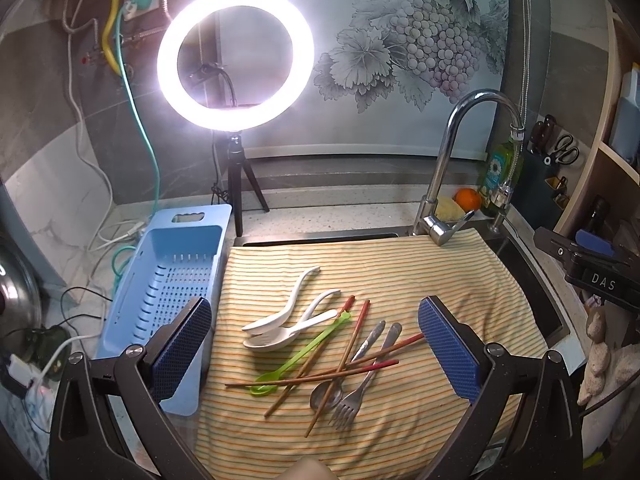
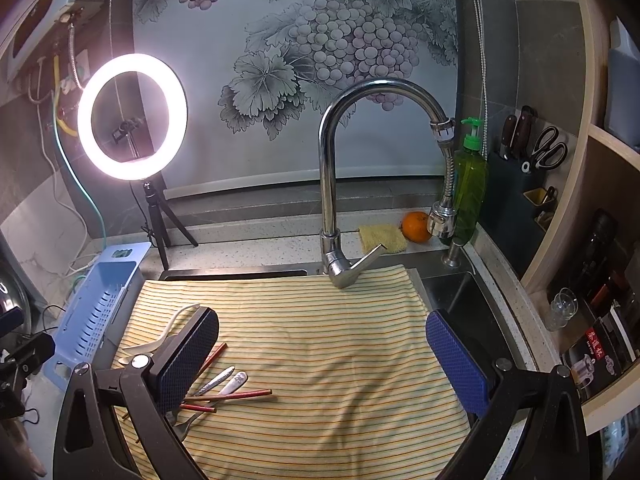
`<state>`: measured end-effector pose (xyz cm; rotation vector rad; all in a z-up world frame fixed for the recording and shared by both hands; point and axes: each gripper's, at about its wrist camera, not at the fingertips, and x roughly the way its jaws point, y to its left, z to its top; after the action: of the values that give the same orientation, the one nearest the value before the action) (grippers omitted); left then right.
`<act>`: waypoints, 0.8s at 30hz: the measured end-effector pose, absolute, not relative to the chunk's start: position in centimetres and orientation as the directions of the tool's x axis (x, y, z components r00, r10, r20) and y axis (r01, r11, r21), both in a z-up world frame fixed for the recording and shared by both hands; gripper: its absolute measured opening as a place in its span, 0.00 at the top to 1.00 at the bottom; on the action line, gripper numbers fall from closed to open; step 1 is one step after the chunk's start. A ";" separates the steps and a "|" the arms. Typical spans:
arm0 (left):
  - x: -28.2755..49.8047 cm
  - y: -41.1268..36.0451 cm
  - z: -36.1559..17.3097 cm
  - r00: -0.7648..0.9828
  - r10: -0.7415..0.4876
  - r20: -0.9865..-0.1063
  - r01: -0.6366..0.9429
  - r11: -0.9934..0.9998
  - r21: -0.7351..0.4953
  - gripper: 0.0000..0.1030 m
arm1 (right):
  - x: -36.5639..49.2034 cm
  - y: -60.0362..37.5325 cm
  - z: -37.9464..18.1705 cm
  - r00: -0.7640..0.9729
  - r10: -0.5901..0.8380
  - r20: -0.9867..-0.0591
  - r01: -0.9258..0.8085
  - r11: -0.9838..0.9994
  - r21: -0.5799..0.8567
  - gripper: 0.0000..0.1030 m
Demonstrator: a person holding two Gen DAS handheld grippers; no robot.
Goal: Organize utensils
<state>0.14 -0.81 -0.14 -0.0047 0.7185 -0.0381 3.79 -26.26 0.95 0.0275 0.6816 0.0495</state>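
Left wrist view: the left gripper [image 1: 316, 354] hangs above a pile of utensils, its two blue-padded fingers [image 1: 182, 354] spread wide apart and holding nothing.
Cloth: a yellow striped cloth [image 1: 400, 272] covers the sink area on the counter [image 1: 304, 216], and every utensil lies on it.
White spoons: three white ceramic spoons [image 1: 280, 322] lie nested together near the left edge of the cloth, handles pointing up and away.
Green spoon: a long green plastic spoon [image 1: 304, 354] lies diagonally just right of the white ones, its bowl nearest the camera.
Chopsticks: several brown chopsticks with red ends [image 1: 348, 344] are scattered crosswise over the metal pieces.
Metal pieces: a metal spoon [image 1: 326, 394] and a metal fork [image 1: 346, 406] lie side by side under the chopsticks, handles angled up to the right.
Basket: an empty light blue slotted basket [image 1: 168, 280] sits on the counter, touching the cloth's left edge.
Right wrist view: the right gripper [image 2: 322, 362] is over the bare middle of the cloth, fingers wide apart and empty; the utensil pile lies partly hidden behind its left finger [image 2: 188, 356].
Background: a lit ring light [image 1: 234, 54] stands on a tripod behind the basket, a chrome tap [image 2: 332, 184] arches over the cloth, and an orange [image 2: 416, 226] rests beside a green soap bottle [image 2: 472, 184].
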 end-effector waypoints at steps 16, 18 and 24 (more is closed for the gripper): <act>0.3 -0.9 -0.2 0.750 -0.036 -0.661 0.034 0.999 -0.016 0.00 | 3.8 -26.2 0.6 0.769 0.056 -0.636 -0.035 0.998 0.046 0.00; 0.3 -0.9 -0.2 0.750 -0.036 -0.661 0.034 0.999 -0.016 0.00 | 3.8 -26.2 0.6 0.769 0.055 -0.637 -0.033 0.998 0.046 0.01; 0.3 -1.0 -0.2 0.750 -0.036 -0.661 0.034 0.999 -0.016 0.00 | 3.9 -26.1 0.4 0.766 0.054 -0.640 -0.032 0.998 0.046 0.01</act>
<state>0.31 -0.95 -0.17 -0.0031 0.7220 -0.0383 3.92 -26.13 0.37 0.0333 0.6965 0.0471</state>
